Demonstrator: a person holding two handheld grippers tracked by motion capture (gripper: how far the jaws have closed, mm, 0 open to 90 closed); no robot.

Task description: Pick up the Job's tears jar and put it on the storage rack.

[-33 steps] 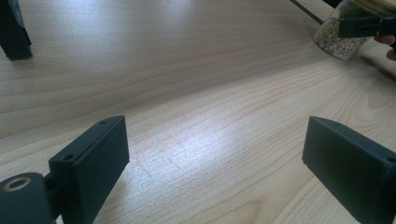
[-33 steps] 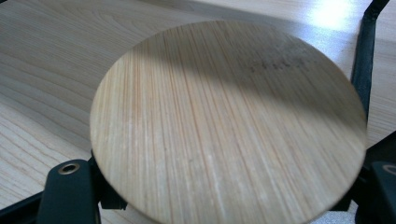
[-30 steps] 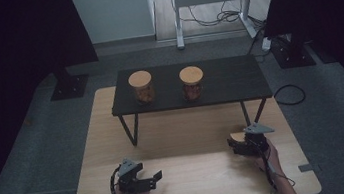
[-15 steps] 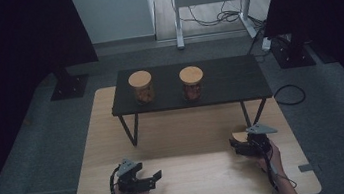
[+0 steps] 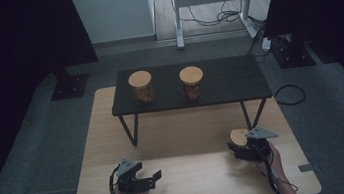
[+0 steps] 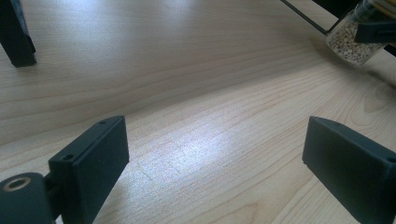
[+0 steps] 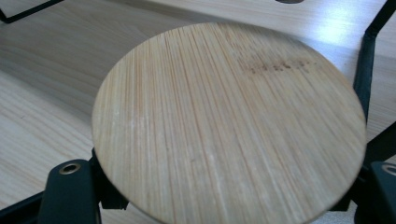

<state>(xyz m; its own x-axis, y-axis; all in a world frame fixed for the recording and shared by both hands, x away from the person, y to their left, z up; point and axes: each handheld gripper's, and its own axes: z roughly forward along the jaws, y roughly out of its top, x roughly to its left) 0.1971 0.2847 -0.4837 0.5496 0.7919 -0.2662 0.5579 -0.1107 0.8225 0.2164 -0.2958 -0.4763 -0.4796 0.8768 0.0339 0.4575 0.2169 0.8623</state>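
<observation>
- Right gripper (image 5: 239, 147), near the table's (image 5: 206, 183) right front: its jaws are clamped on a jar (image 6: 351, 43) with a bamboo lid (image 7: 229, 123). In the right gripper view the round lid hides the glass, with the jaws on either side below it.
- The left gripper view shows the jar tilted, full of pale grains, a black jaw across its upper body just under the lid.
- Handling, as I judge it: glass is stiff, smooth and breakable, and the fill gives it some weight. A grip on the body under the lid is safest; the lid alone may pull off.
- Left gripper (image 5: 151, 179), at the left front: jaws spread wide over bare wood, holding nothing, well apart from the jar.
- Farther back, a black shelf (image 5: 238, 80) carries two more lidded jars (image 5: 141, 86), standing upright.
</observation>
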